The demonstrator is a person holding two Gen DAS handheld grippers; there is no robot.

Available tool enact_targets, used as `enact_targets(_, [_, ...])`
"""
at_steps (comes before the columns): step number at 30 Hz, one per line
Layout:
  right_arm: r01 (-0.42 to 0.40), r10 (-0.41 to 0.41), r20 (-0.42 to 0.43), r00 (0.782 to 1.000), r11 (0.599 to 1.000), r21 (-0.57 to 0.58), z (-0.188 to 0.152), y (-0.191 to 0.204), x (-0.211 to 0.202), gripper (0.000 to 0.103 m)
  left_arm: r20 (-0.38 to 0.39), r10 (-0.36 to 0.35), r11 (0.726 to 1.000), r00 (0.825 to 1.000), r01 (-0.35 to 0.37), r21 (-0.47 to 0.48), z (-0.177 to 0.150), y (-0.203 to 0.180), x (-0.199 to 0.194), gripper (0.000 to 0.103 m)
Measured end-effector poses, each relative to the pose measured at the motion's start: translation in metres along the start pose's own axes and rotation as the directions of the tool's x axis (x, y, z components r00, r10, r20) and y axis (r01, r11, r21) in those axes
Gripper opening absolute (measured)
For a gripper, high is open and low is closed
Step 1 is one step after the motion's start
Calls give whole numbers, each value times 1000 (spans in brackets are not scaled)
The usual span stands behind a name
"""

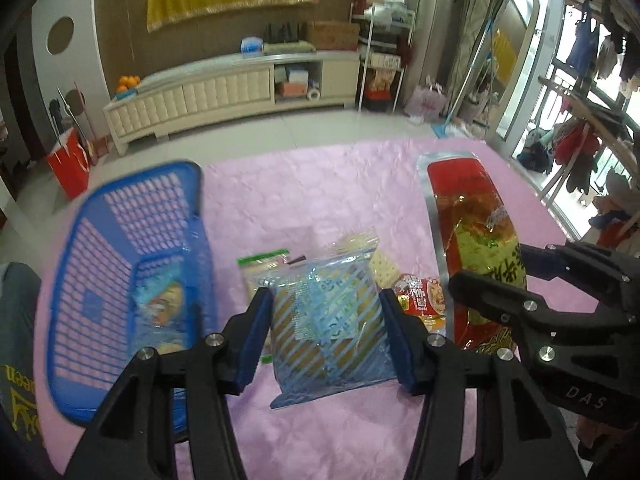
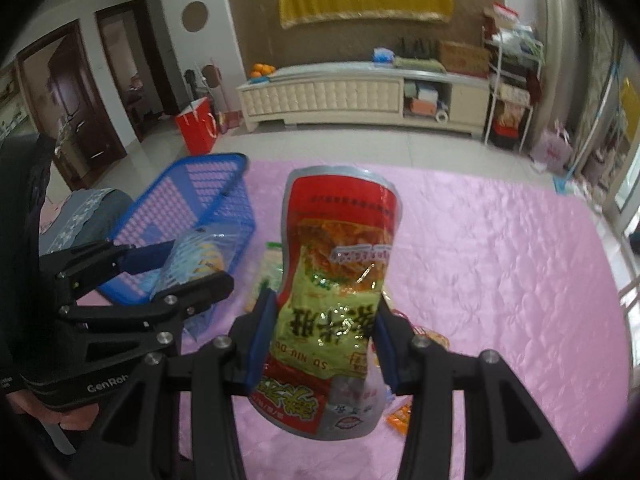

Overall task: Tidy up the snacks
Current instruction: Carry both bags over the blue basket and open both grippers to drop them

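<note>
My left gripper (image 1: 324,300) is shut on a clear snack bag with blue stripes (image 1: 328,328), held off the pink cloth (image 1: 320,184). To its left stands a blue mesh basket (image 1: 120,208) with one snack pack (image 1: 164,300) inside. My right gripper (image 2: 326,320) is shut on a tall red and green snack bag (image 2: 344,240), lifted upright above the cloth. In the right wrist view the left gripper (image 2: 188,268) holds its striped bag (image 2: 196,260) just in front of the basket (image 2: 192,200). The left wrist view shows the right gripper (image 1: 516,276) with the red bag (image 1: 468,208) at the right.
Loose snacks lie on the cloth under the grippers: a green-topped cracker pack (image 1: 260,268), pale crackers (image 1: 380,264) and a small red pack (image 1: 424,296). Beyond the cloth's far edge are tiled floor, a red paper bag (image 1: 68,168) and a cream cabinet (image 1: 224,92).
</note>
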State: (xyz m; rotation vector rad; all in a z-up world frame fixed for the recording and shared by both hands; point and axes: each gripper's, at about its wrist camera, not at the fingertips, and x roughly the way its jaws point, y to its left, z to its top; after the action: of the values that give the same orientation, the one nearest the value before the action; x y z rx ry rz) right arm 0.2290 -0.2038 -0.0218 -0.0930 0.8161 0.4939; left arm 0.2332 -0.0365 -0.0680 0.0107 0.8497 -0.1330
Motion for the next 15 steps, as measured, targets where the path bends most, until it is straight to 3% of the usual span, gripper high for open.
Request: enact_targets(15, [-73,81,57,995,988,-137,30,96,-24,49,126,74,997,989,-70,-41,-13,73,-103,52])
